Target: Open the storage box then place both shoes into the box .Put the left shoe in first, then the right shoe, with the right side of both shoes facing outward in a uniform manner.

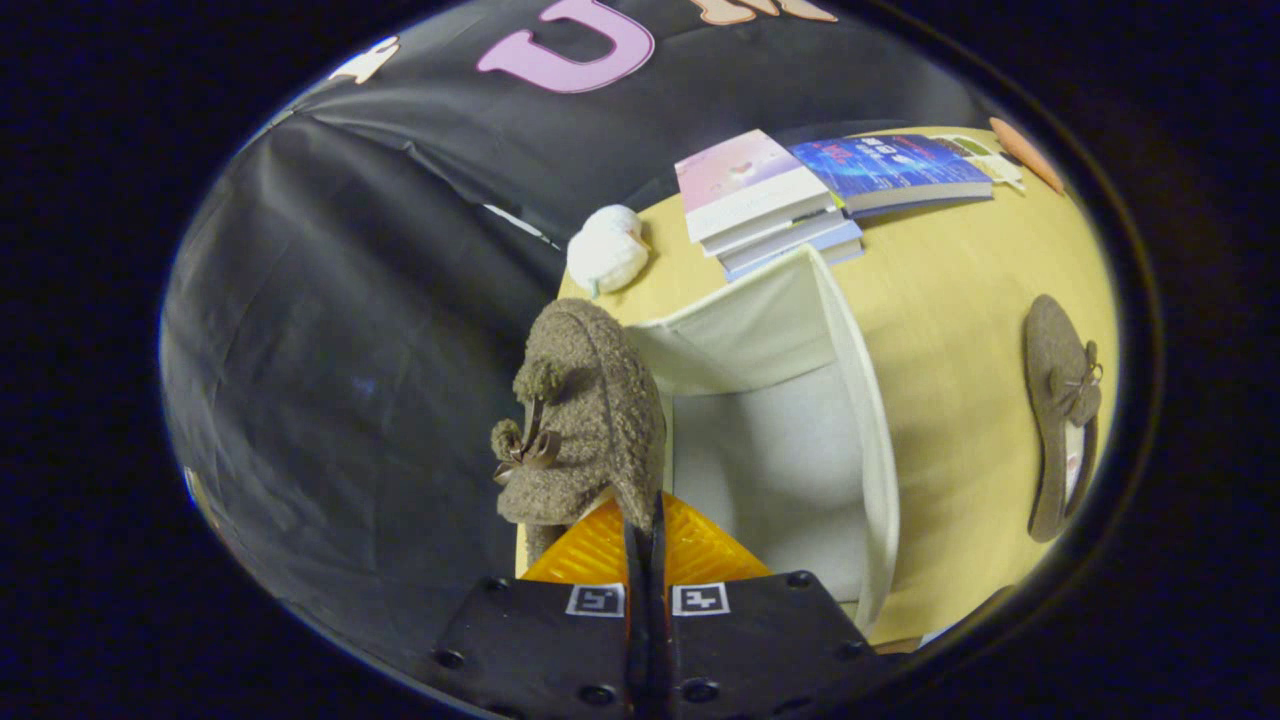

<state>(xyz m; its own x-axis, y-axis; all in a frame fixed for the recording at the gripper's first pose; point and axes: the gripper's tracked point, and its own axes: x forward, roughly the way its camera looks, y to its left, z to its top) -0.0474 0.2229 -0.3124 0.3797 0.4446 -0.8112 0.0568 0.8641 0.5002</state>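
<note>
While the gripper (pixel 648 525) pinched one fuzzy shoe (pixel 580 420) above the open storage box (pixel 860 400), ready for lowering, its mate (pixel 1062 415) waited on the counter (pixel 950 290).

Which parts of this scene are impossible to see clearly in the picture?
- Gripper view: the heel of the held fuzzy shoe is hidden by the gripper, whose fingers are shut on it.
- The near part of the white storage box floor is hidden behind the fingers.
- The titles of the books are too small.
- An orange object beyond the books is cut off by the edge.
</note>
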